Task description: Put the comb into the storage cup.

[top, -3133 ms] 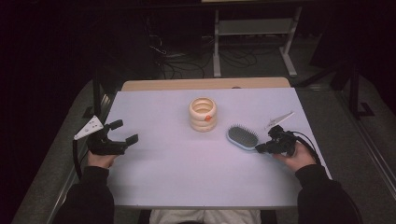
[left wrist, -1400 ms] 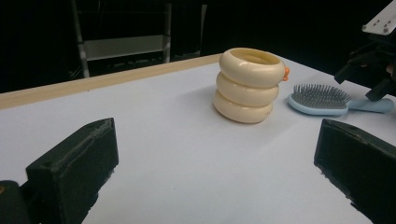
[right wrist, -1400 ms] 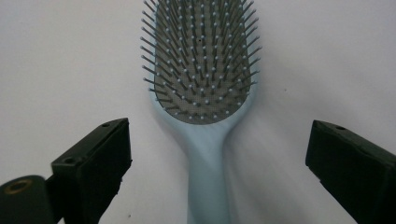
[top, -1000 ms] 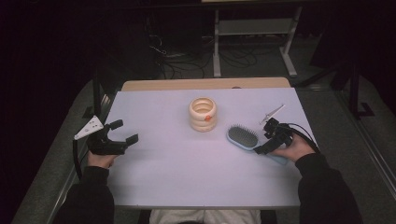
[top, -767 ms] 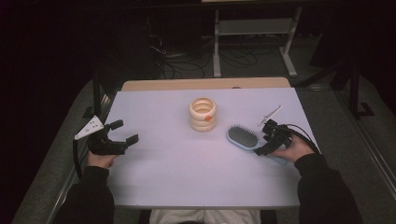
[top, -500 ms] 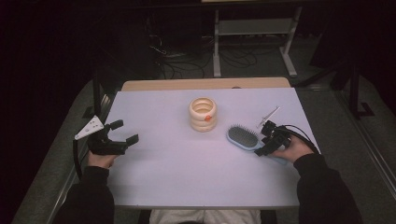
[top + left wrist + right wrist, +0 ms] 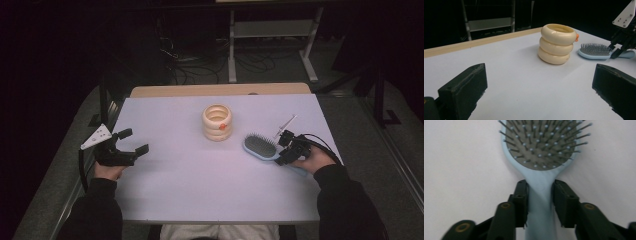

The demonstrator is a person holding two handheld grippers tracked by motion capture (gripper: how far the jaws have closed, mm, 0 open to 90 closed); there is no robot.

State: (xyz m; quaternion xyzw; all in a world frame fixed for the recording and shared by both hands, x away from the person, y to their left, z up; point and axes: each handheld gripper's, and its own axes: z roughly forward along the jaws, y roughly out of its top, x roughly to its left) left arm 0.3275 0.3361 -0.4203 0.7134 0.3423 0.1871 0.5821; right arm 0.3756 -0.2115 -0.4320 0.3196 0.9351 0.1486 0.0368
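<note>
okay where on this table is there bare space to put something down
Bare: the wide near half of the table, between the left gripper and the hairbrush, and the far left corner beyond the ring-stacked holder. Crowded: the right side, where the right gripper closes around the hairbrush handle.

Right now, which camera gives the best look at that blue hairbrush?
The right gripper view: the hairbrush is seen close up, bristles distinct, its handle between the right claw jaws. The high view shows it small, right of the cream ringed holder; the left gripper view shows it far off, side-on.
</note>
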